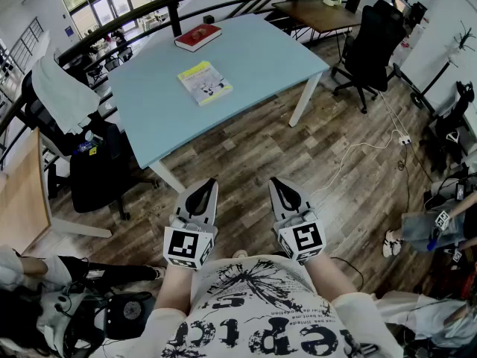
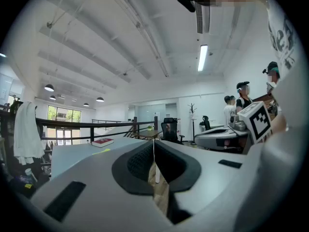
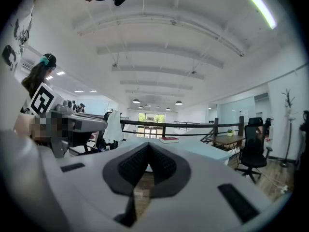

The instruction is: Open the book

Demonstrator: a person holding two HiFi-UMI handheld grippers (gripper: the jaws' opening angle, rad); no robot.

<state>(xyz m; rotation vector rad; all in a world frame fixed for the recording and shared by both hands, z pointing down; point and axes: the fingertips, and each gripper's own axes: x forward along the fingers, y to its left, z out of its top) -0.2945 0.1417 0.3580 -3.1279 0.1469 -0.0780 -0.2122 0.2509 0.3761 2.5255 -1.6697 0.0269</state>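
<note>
Two books lie closed on the light blue table (image 1: pixel 253 66): a yellow-green one (image 1: pixel 204 82) near its middle and a red one (image 1: pixel 197 36) at the far edge. The red book (image 2: pixel 102 141) (image 3: pixel 168 139) also shows in both gripper views. My left gripper (image 1: pixel 208 186) and right gripper (image 1: pixel 276 184) are held level close to my body, well short of the table, over the wooden floor. Both are shut with their tips together and nothing between them.
A black railing (image 1: pixel 149 10) runs behind the table. A black office chair (image 1: pixel 369 47) stands at the right, another chair with a white cloth (image 1: pixel 63 95) at the left. A white cable (image 1: pixel 373 146) trails on the floor. People stand nearby (image 2: pixel 244 98).
</note>
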